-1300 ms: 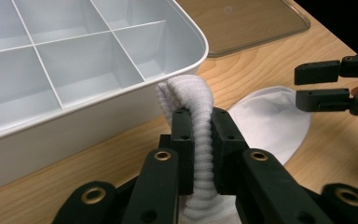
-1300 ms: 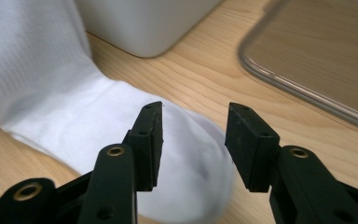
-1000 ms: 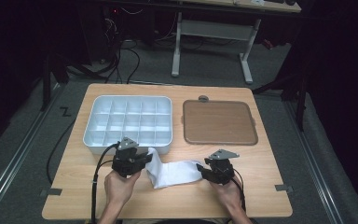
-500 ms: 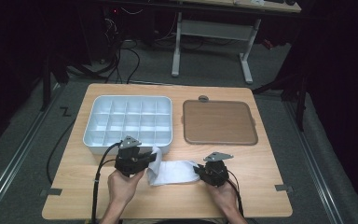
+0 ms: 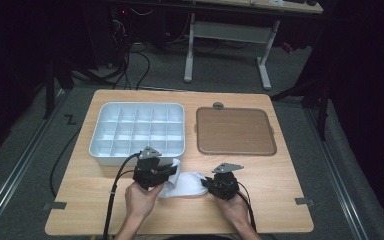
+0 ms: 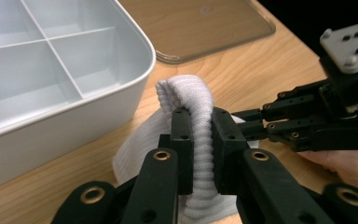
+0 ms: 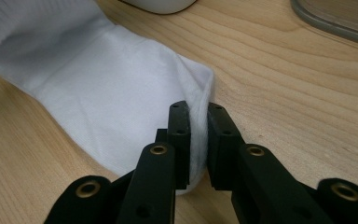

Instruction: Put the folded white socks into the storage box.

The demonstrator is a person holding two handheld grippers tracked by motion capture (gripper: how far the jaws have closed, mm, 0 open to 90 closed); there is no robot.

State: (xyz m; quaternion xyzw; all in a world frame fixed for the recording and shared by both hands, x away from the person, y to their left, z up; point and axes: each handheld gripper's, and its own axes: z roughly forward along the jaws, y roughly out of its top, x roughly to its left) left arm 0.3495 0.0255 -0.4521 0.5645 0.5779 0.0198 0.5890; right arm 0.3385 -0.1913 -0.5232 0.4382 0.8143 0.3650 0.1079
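A white sock [image 5: 187,184] lies on the wooden table near its front edge. My left gripper [image 5: 172,170] is shut on the sock's ribbed cuff [image 6: 186,93], which bulges up in a fold between the pads of the left gripper [image 6: 200,116]. My right gripper [image 5: 204,184] has just been closing. In its own view the right gripper [image 7: 198,112] is now shut on the thin edge at the toe end of the sock [image 7: 98,93]. The two grippers face each other with the sock between them, and the right gripper [image 6: 247,123] shows in the left gripper view.
A white tray [image 5: 137,150] with several compartments stands just behind the left gripper. A brown flat lid [image 5: 235,131] lies to its right, with a small grey round piece [image 5: 218,105] behind it. Bare wood stretches to the right of the right hand.
The right jaws have closed on the sock's toe end. The two grippers have drawn slightly closer, and the sock between them looks shorter and more bunched.
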